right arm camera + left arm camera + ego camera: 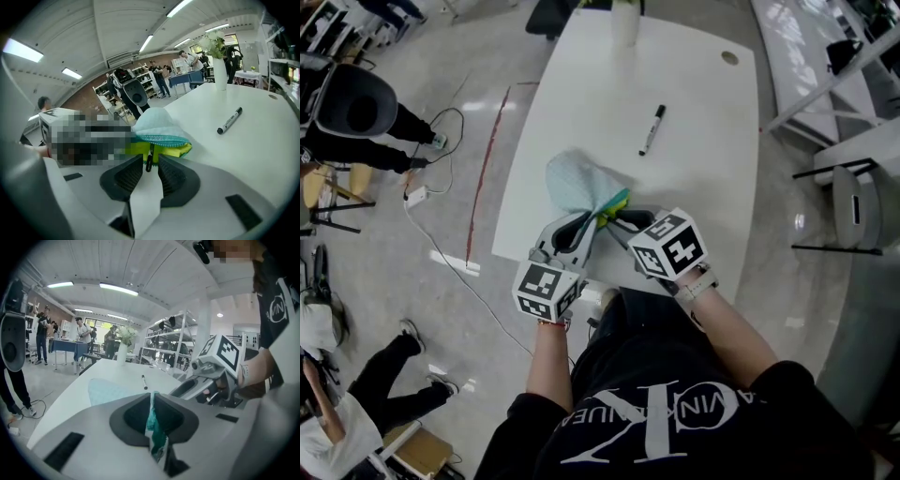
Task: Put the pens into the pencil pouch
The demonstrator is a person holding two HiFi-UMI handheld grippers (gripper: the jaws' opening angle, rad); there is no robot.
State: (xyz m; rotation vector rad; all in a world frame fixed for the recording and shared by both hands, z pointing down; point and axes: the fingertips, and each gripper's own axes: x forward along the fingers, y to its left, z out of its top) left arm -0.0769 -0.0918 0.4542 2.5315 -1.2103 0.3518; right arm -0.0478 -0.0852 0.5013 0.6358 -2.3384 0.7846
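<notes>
One risk: the left hand-held gripper (152, 397) pinches the pale blue fabric pouch (575, 181), but the right hand-held gripper (150, 158), open around its black zipper pull (148, 165), may lose it.

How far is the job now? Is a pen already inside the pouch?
Done: the light blue fabric pouch gapes open, yellow lining showing. In hand: the left tool pinches its edge; the right tool has its jaws apart around the black zipper pull. Left: the black marker pen lies on the white table, outside. The pouch's inside is hidden.
</notes>
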